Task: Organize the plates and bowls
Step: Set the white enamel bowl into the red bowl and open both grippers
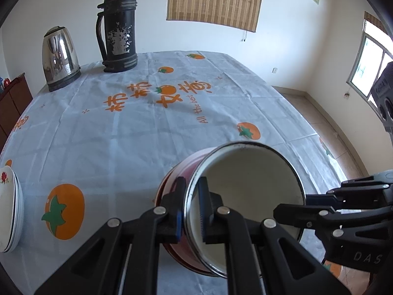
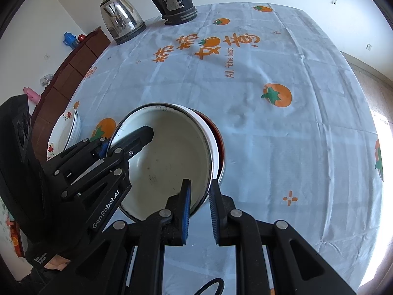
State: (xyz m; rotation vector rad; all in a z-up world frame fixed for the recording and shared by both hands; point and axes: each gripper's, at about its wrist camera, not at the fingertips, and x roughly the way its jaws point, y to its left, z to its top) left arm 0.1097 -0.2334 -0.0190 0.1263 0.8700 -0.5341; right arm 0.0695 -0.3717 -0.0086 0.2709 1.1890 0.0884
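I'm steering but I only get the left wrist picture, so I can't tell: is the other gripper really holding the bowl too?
Observer: Yes. In the right wrist view, the right gripper has its blue pads closed over the near edge of the bowl.
Operator: Is the bowl clean inside?
Observer: Not quite. Its white bottom has a few dark specks.
Operator: Is there anything beside the table that I can't see?
Observer: A pink thing lies at the near end of the brown cabinet.
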